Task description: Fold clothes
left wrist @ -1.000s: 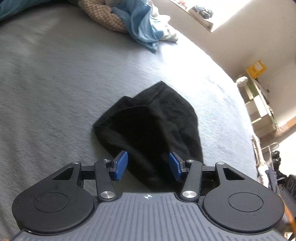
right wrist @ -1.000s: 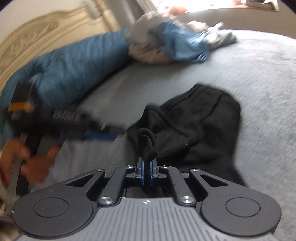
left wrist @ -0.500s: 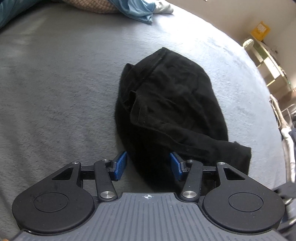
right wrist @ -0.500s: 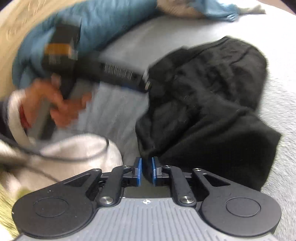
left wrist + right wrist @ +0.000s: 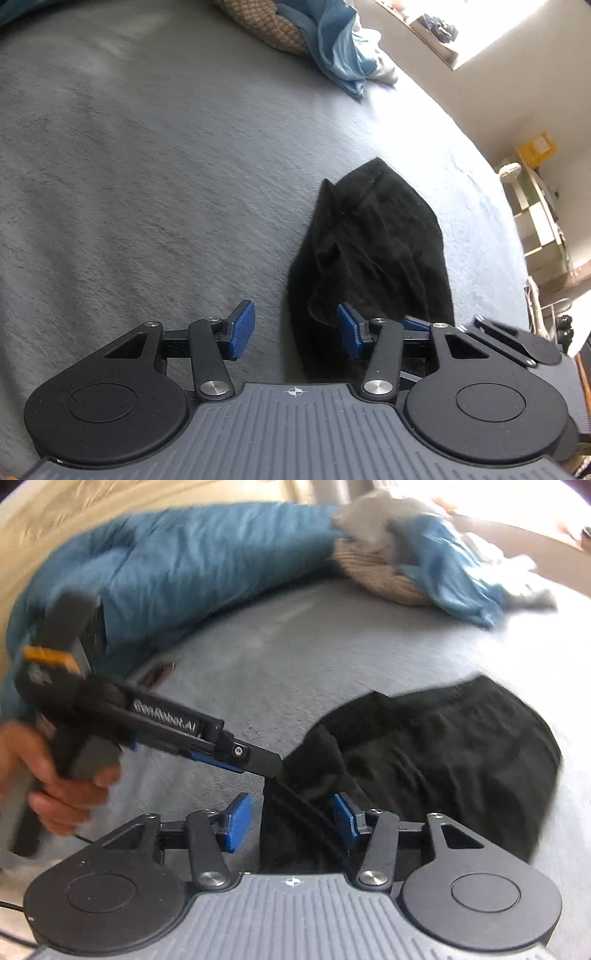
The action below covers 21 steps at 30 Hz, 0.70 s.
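A black garment lies crumpled on the grey bed cover. My left gripper is open, and the garment's near left edge reaches in between its blue pads without being pinched. One blue pad of the right gripper shows just to its right. In the right wrist view the black garment spreads to the right. A raised fold of it stands between the pads of my open right gripper. The left gripper, held by a hand, touches the fold's top with its tip.
A blue duvet runs along the cream headboard. A pile with a tan woven item and light blue cloth sits at the far end of the bed. Shelves stand past the bed's right edge.
My right gripper was shut on a fold of the black garment, then opened wide and let it go. The left gripper stayed open and drew back to the garment's near edge.
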Motion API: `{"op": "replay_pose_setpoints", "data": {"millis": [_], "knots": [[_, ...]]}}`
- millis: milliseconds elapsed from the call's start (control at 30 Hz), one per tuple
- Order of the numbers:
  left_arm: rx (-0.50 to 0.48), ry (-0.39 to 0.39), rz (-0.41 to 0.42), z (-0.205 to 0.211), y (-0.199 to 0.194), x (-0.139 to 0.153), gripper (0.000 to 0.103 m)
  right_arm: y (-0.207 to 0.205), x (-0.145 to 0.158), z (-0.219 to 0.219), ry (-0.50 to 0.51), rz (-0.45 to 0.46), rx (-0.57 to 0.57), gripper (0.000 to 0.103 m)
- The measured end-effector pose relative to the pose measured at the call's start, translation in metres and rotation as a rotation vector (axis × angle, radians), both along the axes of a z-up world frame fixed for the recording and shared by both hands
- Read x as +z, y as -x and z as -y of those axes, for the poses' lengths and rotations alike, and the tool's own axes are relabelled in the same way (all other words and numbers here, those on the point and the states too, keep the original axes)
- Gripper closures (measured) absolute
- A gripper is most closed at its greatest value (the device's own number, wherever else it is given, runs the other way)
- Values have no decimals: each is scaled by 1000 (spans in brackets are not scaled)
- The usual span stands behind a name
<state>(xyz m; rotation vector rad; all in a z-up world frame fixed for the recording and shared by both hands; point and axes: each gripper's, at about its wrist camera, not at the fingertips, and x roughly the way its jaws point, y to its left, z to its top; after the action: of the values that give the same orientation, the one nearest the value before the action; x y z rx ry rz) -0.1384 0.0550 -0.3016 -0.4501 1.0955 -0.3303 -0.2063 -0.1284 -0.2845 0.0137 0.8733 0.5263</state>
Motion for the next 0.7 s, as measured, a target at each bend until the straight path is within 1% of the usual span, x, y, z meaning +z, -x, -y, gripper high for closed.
{"op": "replay_pose_setpoints", "data": {"millis": [67,133,167,200,233,367,500,567,633,700], "knots": [[-16,-6,1,-1,-1,-2,54,-9,-7,-9,32,-3,5,51],[-28,-4,0,0,-2,-4,54,-15,-16,-12,51,-15,4,57],[-33,-2,-1,0,-2,-5,54,-17,-20,-11,52,-31,-1,71],[-39,2,-4,0,-3,-6,54,-19,-23,-10,54,-47,-5,95],[-44,7,-8,1,-3,-7,54,-20,-26,-9,52,-62,-13,98],[-86,12,-25,10,-5,-10,54,-14,-18,25,-71,-86,-172,98],[-147,0,-45,31,-6,-12,54,0,-11,70,-281,-131,-361,98],[-146,-20,-52,42,-8,-11,54,8,-11,83,-327,-140,-420,98],[-135,-15,-53,51,-10,-7,53,16,-9,91,-339,-139,-436,99],[-112,-5,-35,57,-11,-1,52,25,-7,99,-351,-138,-452,99]]}}
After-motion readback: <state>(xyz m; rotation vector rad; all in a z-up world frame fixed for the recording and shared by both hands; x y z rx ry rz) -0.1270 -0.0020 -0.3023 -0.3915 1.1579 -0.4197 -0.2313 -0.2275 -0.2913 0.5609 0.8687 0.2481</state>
